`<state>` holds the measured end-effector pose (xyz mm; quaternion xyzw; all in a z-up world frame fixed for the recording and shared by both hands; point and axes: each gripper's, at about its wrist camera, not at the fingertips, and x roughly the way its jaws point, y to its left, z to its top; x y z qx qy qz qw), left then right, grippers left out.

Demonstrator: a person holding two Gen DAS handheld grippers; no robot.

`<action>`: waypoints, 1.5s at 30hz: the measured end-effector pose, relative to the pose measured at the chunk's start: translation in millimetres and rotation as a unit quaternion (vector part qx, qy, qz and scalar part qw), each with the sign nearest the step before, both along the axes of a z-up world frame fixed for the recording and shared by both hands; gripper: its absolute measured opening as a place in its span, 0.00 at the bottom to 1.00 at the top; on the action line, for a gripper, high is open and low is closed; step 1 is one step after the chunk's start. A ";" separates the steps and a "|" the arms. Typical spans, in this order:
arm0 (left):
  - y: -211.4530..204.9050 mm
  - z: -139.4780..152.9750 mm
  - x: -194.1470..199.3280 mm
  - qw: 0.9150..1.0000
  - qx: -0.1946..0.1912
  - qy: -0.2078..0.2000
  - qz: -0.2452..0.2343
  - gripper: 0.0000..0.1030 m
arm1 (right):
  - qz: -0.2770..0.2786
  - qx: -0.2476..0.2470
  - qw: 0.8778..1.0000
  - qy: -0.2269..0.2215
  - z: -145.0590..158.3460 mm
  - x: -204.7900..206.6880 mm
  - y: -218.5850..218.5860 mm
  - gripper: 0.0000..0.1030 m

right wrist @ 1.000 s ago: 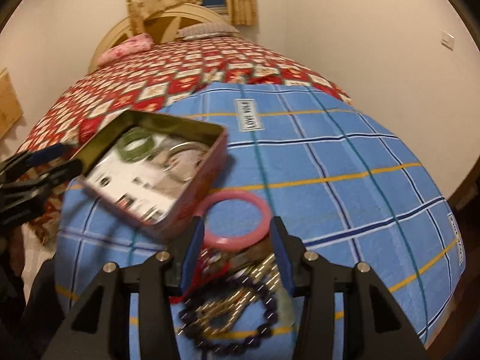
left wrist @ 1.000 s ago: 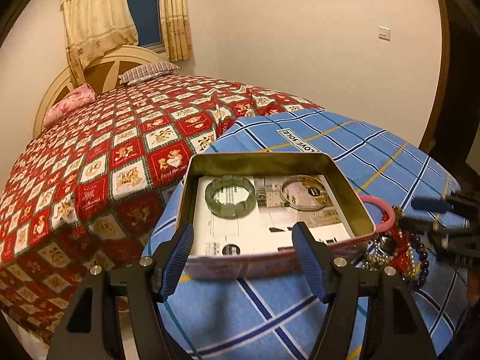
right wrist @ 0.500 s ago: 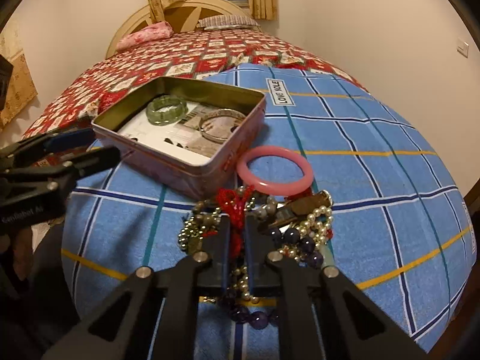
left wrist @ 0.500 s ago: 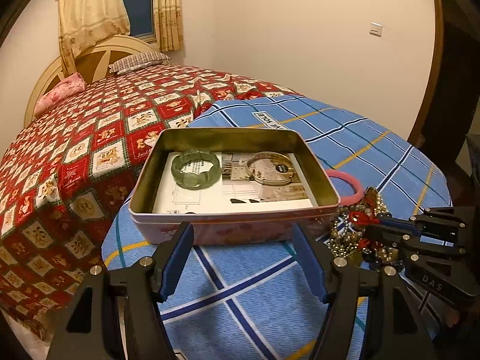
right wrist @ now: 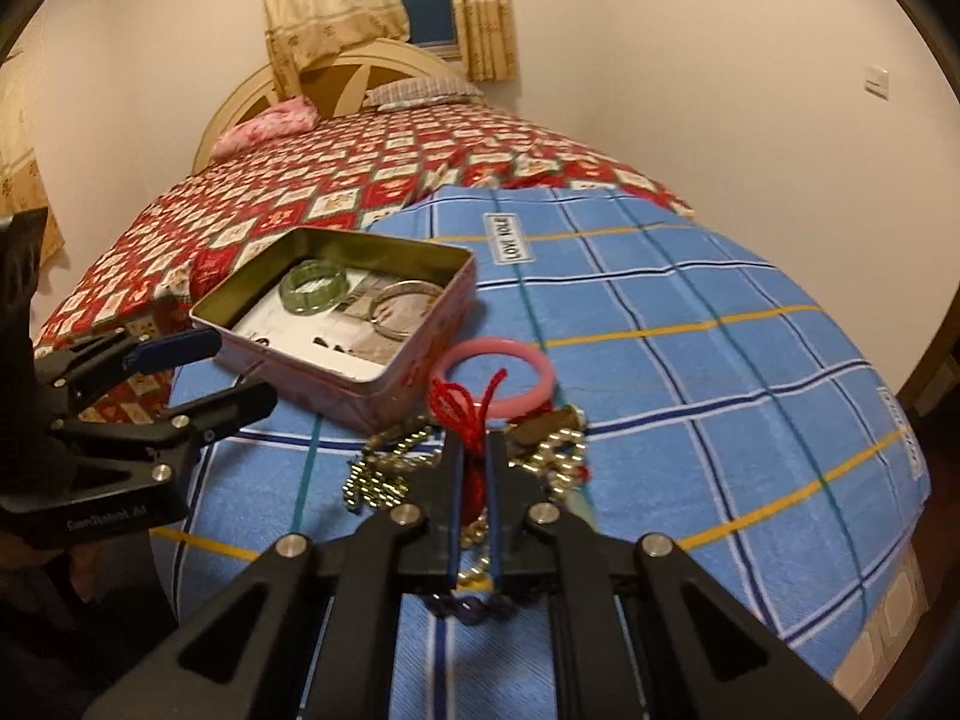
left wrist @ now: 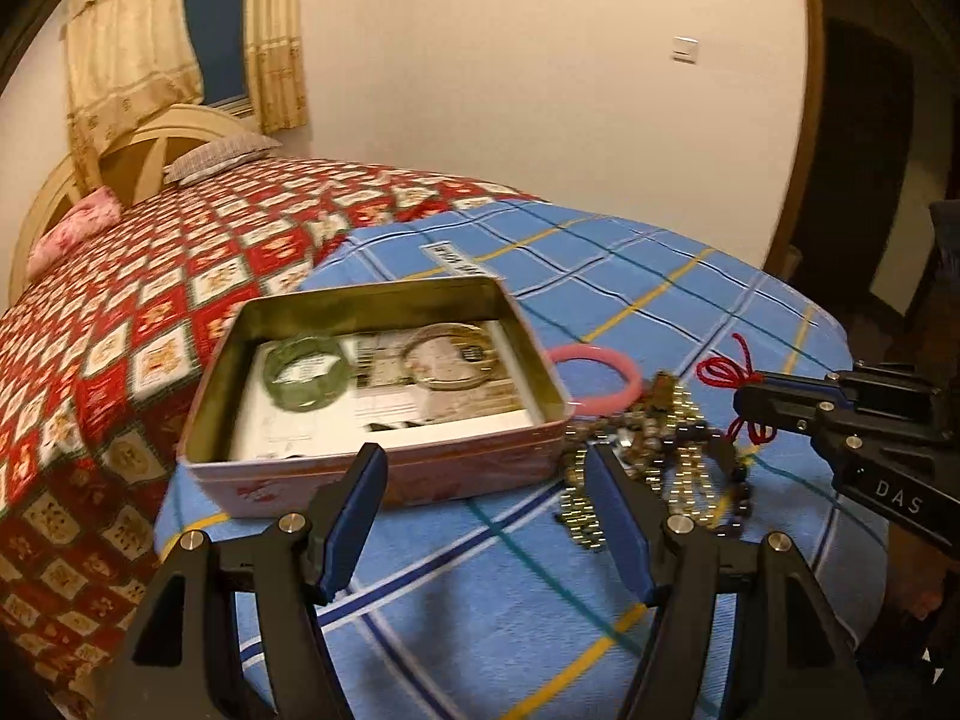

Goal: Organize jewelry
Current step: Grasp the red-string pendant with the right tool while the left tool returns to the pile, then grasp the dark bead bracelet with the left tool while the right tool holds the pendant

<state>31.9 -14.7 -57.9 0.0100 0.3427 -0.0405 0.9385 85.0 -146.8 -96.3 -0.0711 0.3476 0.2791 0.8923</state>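
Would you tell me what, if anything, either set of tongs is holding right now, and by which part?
The right tongs grip the red cord just below its bow; the left tongs hold nothing.

Both tools are matte black with blue pads and silver screws: left tool (left wrist: 483,531), right tool (right wrist: 474,468) lettered "DAS", possibly part of a longer word.

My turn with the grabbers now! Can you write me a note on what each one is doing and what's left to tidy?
Right hand-held gripper: shut on the red string piece.
Left hand-held gripper: open, empty, in front of the tin.
Done: green bracelet and metal bangle lie in the tin.
Left: pink bangle and the tangled bead pile are on the blue cloth beside the tin. Put the red piece in first.
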 end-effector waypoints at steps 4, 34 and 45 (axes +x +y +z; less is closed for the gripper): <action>-19.0 -2.8 4.4 0.999 -0.006 0.003 -0.034 0.66 | -0.020 -0.002 1.000 0.006 -4.4 0.3 -12.6 0.08; -60.5 -9.2 33.3 0.993 -0.009 0.026 -0.118 0.09 | -0.043 0.020 0.999 0.023 -19.7 1.9 -34.9 0.08; -50.7 35.6 19.9 0.993 -0.017 -0.026 -0.110 0.09 | -0.042 0.025 0.999 0.001 -1.6 1.2 -35.7 0.08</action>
